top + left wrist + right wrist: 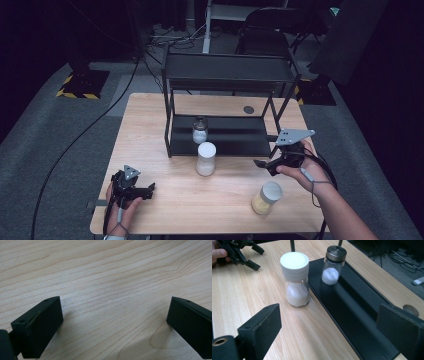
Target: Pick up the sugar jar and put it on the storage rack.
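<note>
Both hand-held grippers, left [150, 189] and right [329, 325], gape empty near a white-capped glass jar [295, 280] on grained wood.

No readable text, labels or numbers — jars, rack, table all unmarked

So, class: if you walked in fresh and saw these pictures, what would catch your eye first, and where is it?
First, the black two-tier rack at the far side of the wooden table, with a small metal-capped jar of white powder on its lower shelf. Just in front stands a white-lidded jar, and a yellowish jar sits near the front right. The right gripper points at the white-lidded jar, jaws open; the left gripper rests at front left.
</note>
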Demonstrator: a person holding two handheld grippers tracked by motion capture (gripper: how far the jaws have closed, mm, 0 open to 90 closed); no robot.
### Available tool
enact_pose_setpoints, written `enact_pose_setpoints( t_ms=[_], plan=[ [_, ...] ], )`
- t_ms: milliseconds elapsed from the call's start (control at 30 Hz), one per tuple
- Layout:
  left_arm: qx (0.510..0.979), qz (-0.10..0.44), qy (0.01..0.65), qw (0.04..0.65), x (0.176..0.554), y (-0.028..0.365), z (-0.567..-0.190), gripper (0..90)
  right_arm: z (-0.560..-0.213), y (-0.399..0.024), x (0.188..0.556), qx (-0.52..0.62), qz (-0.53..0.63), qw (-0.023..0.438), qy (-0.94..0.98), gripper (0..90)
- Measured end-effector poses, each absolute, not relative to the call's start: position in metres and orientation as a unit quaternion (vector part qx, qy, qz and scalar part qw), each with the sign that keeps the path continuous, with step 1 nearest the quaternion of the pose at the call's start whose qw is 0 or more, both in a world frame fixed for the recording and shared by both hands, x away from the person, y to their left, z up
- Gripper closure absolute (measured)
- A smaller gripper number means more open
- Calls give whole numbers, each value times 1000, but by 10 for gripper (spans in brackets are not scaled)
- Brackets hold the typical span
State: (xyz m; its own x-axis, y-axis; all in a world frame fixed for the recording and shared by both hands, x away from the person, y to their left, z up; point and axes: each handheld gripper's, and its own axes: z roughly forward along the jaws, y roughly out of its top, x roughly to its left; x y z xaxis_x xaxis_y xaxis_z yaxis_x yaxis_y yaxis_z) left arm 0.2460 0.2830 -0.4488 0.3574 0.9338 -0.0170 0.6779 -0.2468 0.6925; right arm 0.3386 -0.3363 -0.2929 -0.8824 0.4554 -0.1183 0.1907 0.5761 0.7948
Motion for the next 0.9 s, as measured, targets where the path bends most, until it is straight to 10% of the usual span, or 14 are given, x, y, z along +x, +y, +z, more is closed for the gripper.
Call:
enact_pose_setpoints(
  t_ms=[900],
  plan=[
    [762, 205, 529, 311, 247, 283, -449, 5, -292, -306, 371, 152, 428, 126, 882, 64]
  ],
)
